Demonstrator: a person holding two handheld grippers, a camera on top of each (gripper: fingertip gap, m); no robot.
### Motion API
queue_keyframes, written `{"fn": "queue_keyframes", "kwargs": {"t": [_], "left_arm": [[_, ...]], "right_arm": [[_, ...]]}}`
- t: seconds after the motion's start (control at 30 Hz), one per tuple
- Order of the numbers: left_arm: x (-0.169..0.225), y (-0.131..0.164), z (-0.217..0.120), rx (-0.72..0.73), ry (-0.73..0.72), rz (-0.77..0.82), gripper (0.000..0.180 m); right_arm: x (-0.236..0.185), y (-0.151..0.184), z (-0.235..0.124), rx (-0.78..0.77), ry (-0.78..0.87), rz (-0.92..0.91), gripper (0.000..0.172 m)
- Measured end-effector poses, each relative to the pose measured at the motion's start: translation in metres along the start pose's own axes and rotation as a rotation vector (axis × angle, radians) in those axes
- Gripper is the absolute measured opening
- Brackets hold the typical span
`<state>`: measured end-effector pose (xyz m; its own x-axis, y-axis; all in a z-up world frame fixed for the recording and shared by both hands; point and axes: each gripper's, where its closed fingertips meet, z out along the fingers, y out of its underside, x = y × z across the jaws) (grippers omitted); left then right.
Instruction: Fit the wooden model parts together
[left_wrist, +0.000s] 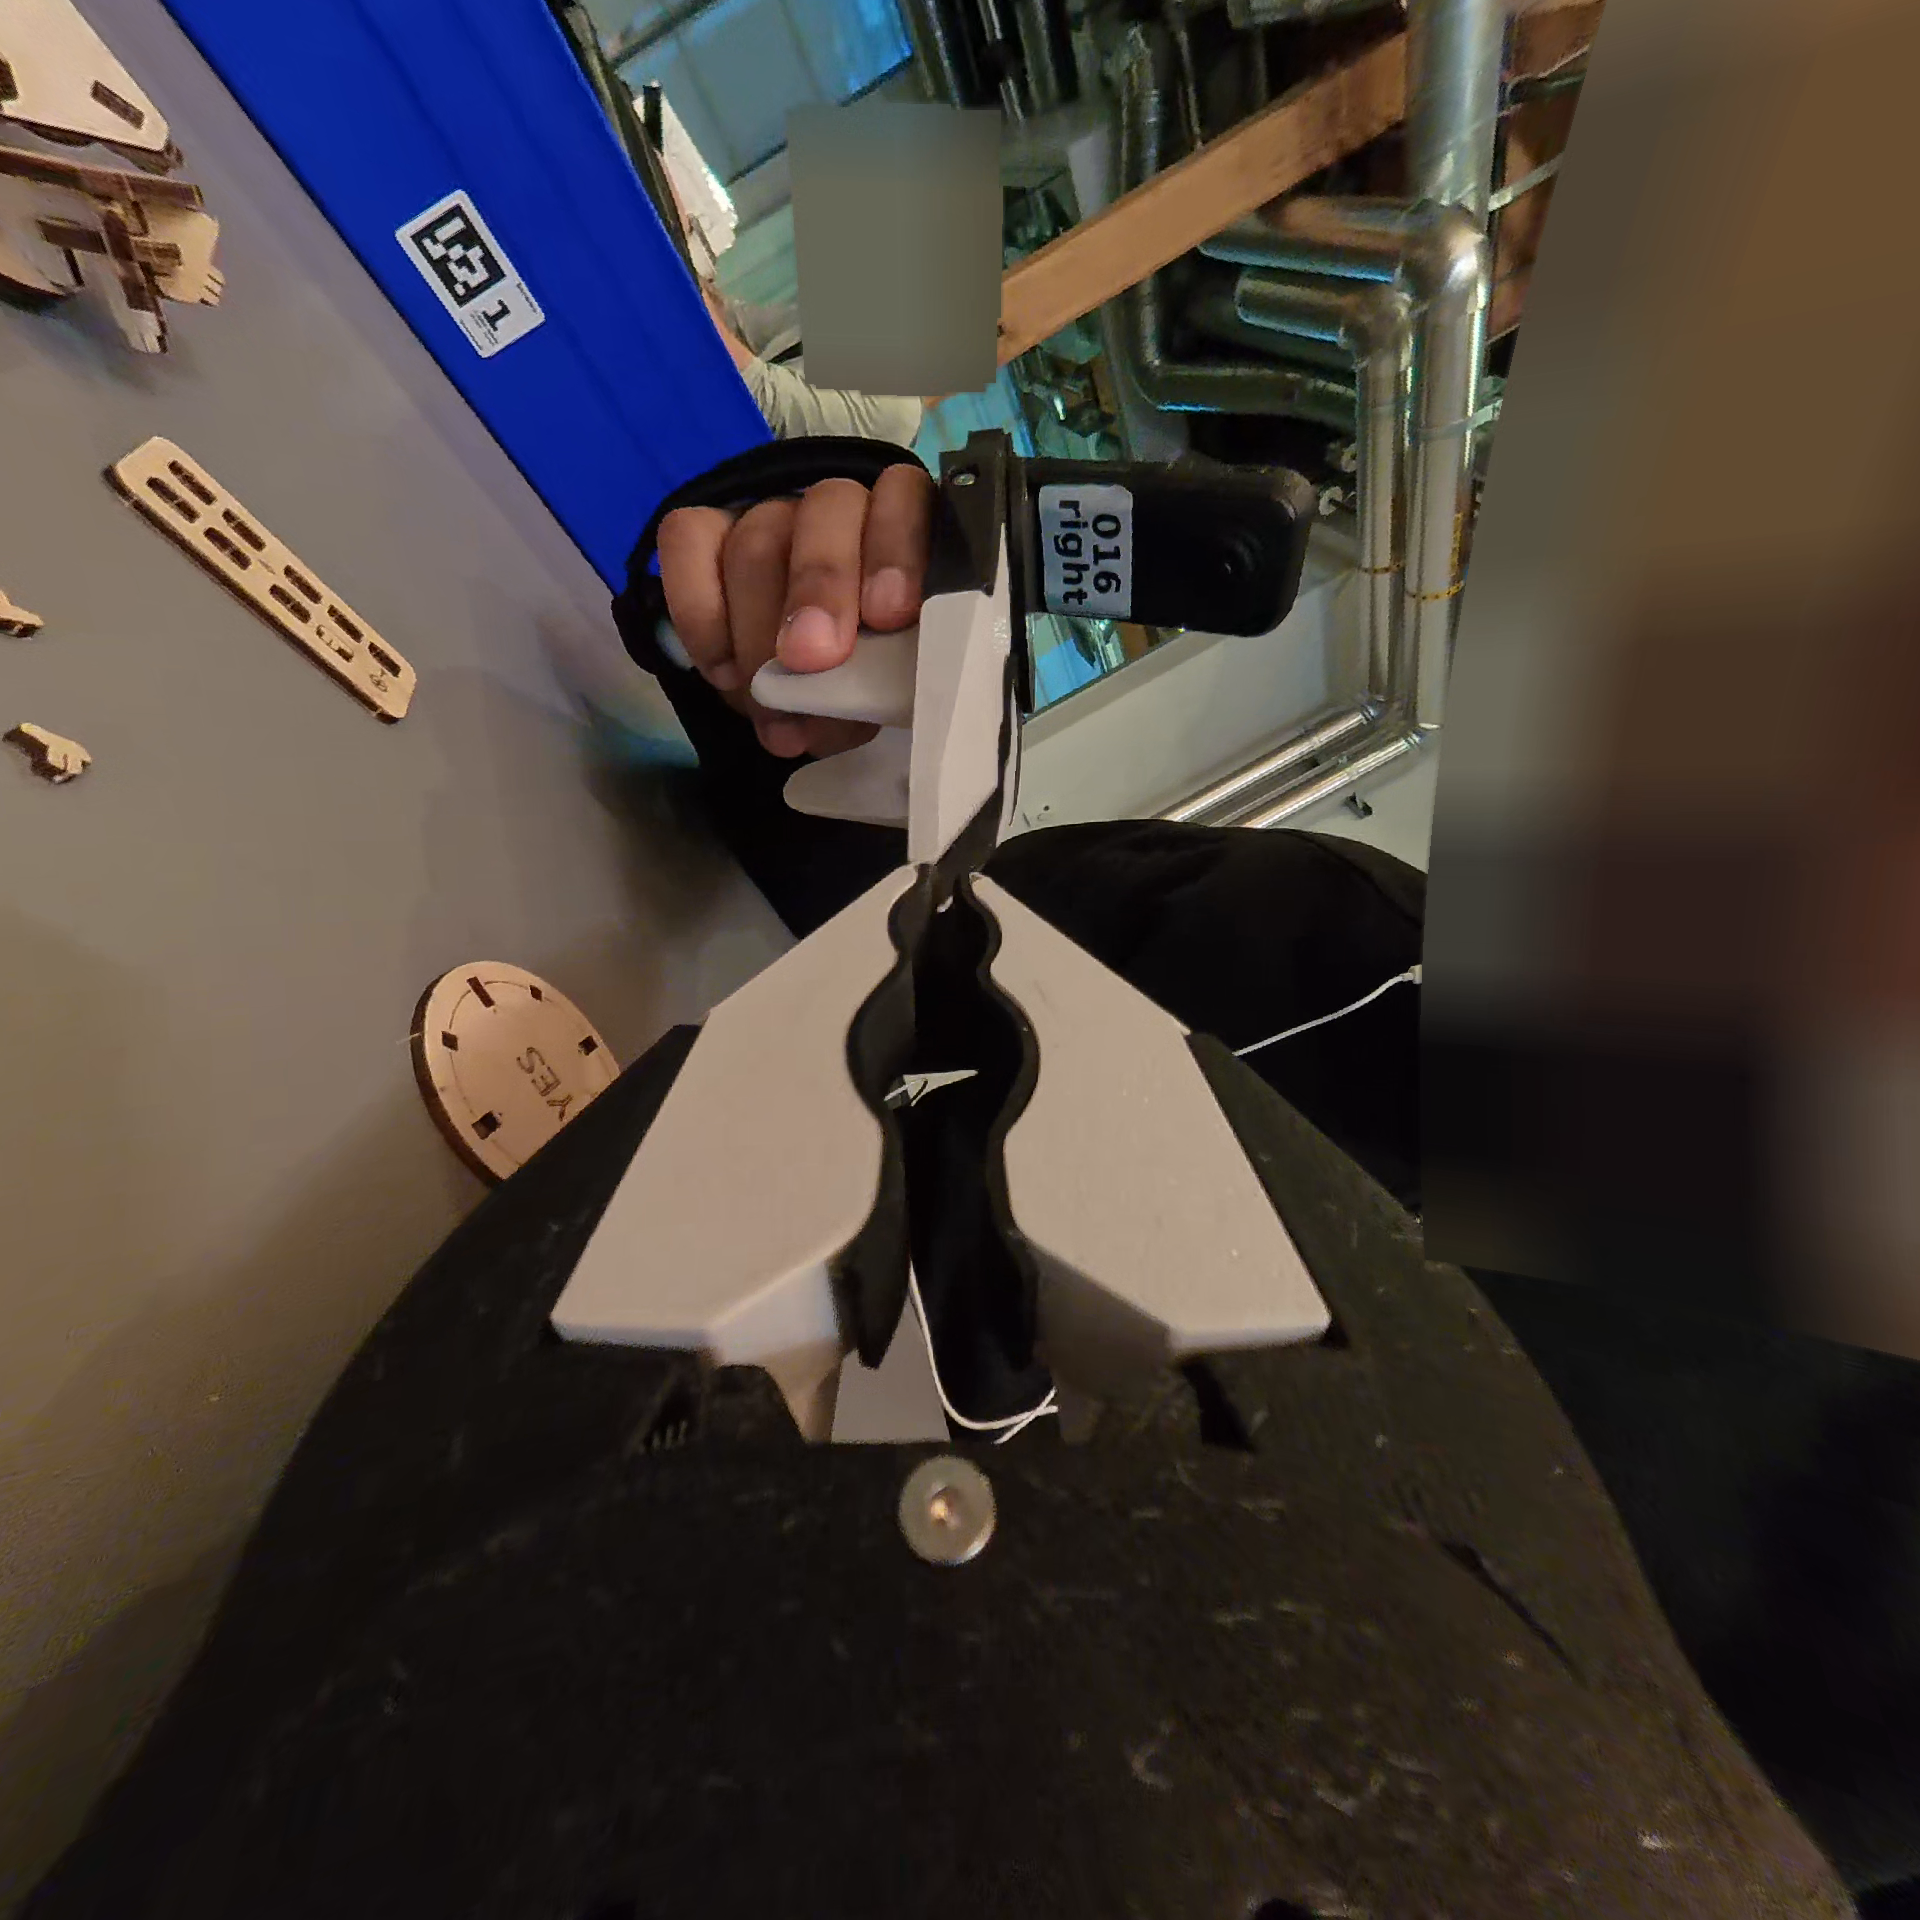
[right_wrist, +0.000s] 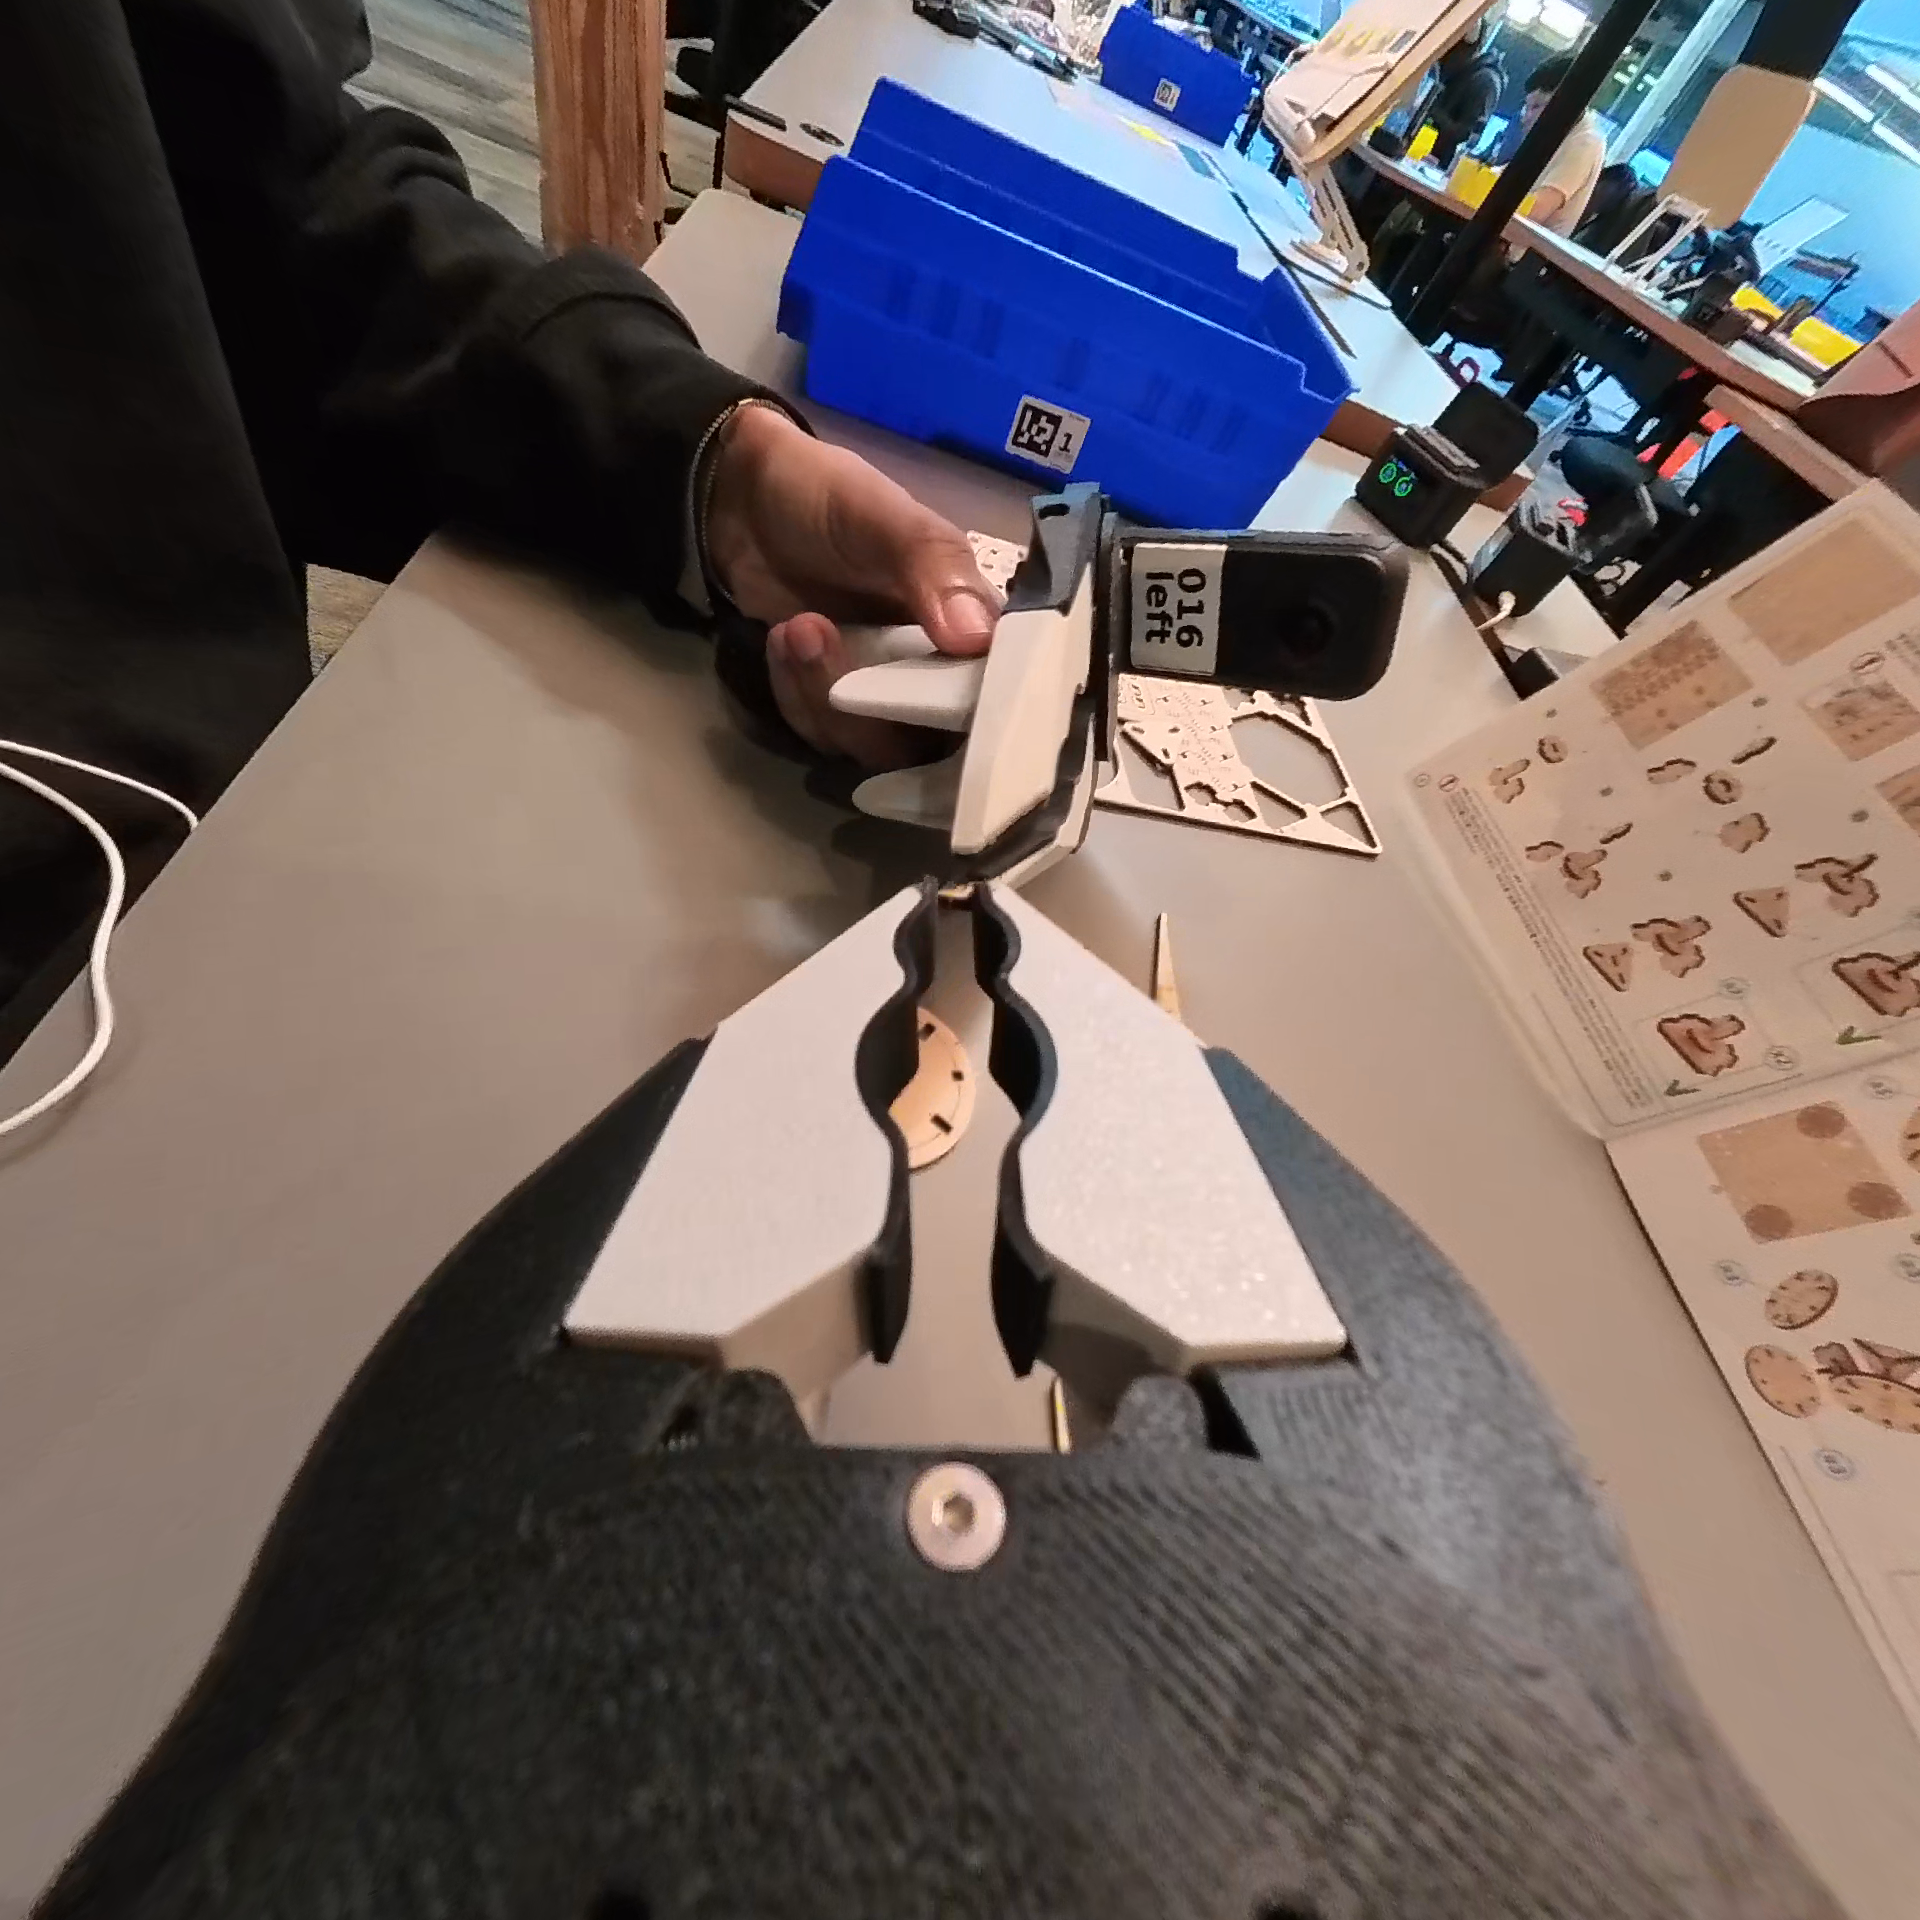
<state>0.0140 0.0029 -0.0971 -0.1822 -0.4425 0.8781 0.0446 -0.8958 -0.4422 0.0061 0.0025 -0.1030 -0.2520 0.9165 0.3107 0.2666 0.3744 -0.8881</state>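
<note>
Right hand-held gripper (right_wrist: 951, 891) at frame centre clamped on small wooden piece (right_wrist: 954, 890); left hand-held gripper (right_wrist: 1013, 847) tips together, touching same piece above bench (right_wrist: 468, 883). Advice: keep both grips steady, aligned.

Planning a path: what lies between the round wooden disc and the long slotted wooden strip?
Only bare grey table separates disc and strip, per the left wrist view.

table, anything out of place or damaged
Nothing stands out: the wooden sheet, round disc and instruction sheet lie flat on the table, and the blue bin stands upright.
</note>
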Motion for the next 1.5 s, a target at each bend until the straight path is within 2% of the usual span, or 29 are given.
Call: {"fn": "queue_keyframes", "kwargs": {"t": [0.2, 0.47, 0.7, 1.0, 1.5], "left_arm": [[-0.002, 0.000, 0.000, -0.002, -0.015, 0.002, 0.007], [0.000, 0.001, 0.002, -0.005, 0.004, -0.012, 0.001], [0.001, -0.008, -0.001, 0.064, 0.029, -0.042, 0.000], [-0.001, -0.012, -0.002, 0.095, 0.021, -0.043, 0.000], [-0.001, -0.008, -0.001, 0.065, 0.007, -0.027, 0.001]], "right_arm": [[0.001, -0.004, 0.000, 0.018, 0.017, -0.022, 0.005], [0.001, -0.005, 0.002, 0.026, 0.035, -0.051, 0.005], [0.013, -0.004, 0.001, 0.017, 0.157, -0.126, 0.013], [0.014, -0.004, 0.003, 0.006, 0.176, -0.141, 0.005], [0.010, -0.003, 0.003, -0.029, 0.129, -0.081, 0.004]]}}
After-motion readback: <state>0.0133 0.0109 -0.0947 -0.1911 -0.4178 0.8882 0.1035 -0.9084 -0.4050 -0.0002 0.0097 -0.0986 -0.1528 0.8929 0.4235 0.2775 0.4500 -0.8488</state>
